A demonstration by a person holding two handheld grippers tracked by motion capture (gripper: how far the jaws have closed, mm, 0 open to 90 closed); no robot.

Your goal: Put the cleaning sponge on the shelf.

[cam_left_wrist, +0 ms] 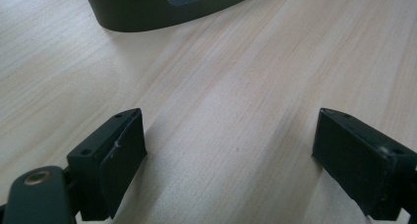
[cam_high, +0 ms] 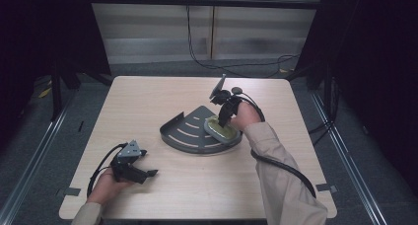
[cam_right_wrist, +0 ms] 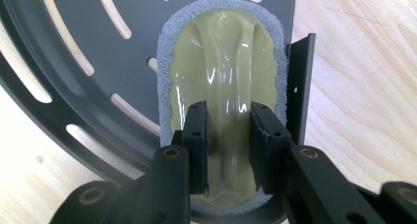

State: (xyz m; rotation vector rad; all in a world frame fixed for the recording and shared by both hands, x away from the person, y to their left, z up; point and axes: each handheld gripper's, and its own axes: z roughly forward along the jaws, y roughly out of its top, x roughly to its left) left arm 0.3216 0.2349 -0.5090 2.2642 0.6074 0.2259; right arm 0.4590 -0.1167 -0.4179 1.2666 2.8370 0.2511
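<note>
A pale green scrubber with a grey sponge rim (cam_right_wrist: 221, 67) lies on a dark grey slotted corner shelf (cam_high: 185, 131) at the table's middle. My right gripper (cam_right_wrist: 228, 145) points down at the scrubber (cam_high: 220, 130), its jaws shut on the raised green handle ridge. In the high view the right gripper (cam_high: 226, 114) stands over the shelf's right side. My left gripper (cam_high: 148, 173) rests low near the table's front left, open, with bare wood between its fingers (cam_left_wrist: 110, 157). The shelf's curved wall (cam_left_wrist: 147, 10) lies ahead of it.
The light wooden table (cam_high: 148, 96) has bare surface around the shelf. Black cables (cam_high: 281, 166) trail from both grippers. Dark frame posts and floor cables stand beyond the far edge.
</note>
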